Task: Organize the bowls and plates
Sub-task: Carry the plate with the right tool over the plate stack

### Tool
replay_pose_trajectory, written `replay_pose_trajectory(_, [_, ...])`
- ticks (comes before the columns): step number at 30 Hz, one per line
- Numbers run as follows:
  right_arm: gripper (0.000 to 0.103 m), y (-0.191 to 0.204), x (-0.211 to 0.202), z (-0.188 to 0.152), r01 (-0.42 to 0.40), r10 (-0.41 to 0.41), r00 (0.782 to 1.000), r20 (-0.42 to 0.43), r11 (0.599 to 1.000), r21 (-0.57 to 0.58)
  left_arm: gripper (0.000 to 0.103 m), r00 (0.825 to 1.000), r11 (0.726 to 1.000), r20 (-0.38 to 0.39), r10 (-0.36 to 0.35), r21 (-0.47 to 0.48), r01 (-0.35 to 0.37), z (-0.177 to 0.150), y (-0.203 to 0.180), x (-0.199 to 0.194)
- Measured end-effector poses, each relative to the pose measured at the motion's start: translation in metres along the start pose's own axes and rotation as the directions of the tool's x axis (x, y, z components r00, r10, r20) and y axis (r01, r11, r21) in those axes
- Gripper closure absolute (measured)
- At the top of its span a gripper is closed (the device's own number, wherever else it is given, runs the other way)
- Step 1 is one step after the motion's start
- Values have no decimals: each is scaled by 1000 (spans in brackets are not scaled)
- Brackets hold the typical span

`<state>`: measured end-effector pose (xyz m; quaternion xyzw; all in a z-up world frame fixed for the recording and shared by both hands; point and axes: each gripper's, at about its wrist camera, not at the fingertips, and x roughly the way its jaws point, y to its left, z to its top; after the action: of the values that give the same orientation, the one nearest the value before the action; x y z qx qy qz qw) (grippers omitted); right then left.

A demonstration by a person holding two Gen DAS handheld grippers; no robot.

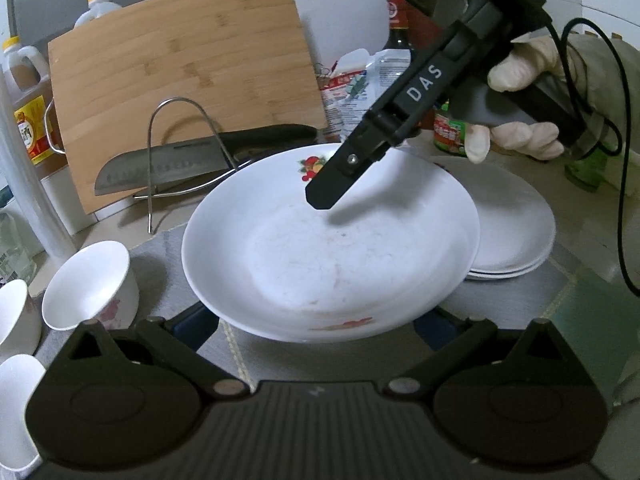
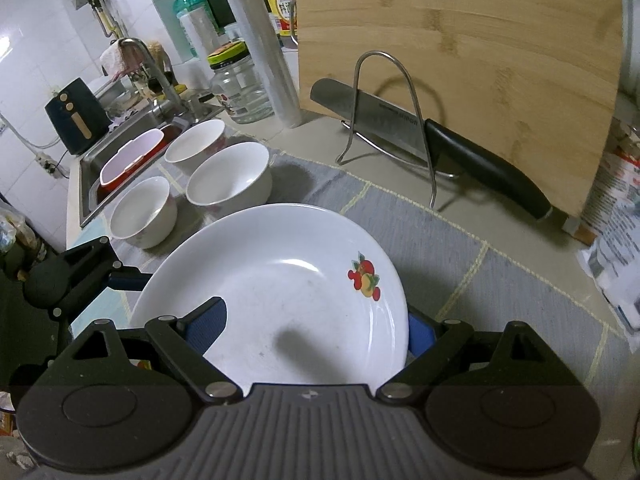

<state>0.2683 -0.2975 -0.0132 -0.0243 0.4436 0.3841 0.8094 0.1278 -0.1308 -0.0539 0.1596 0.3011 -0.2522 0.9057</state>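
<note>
Carrying a fruit-patterned plate [image 1: 332, 240] between two grippers appears to be the step in hand; the plate is seen raised above the grey mat [image 2: 500, 280], its near rim lying between the blue pads of the left gripper [image 1: 316, 320], though whether those pads press on it cannot be told; in the right wrist view the right gripper [image 2: 316, 324] is seen with its jaws spread wide and the plate's opposite rim set between its blue pads [image 2: 208, 320], seemingly clamped on it; a stack of plain plates [image 1: 516, 224] is seen just beside and behind it, partly overlapped, while three bowls [image 2: 230, 176] are grouped near the sink [image 2: 90, 184]; the next move, it is judged, calls for the plate to be kept level and lowered squarely onto that stack before either hold is loosened.
</note>
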Motion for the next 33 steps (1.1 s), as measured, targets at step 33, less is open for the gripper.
replay_pose_trajectory(33, [9,-17,-78,-70,72,-78,995,65,994,84,1,996,989,13,-91,122,89,23,-69,-8])
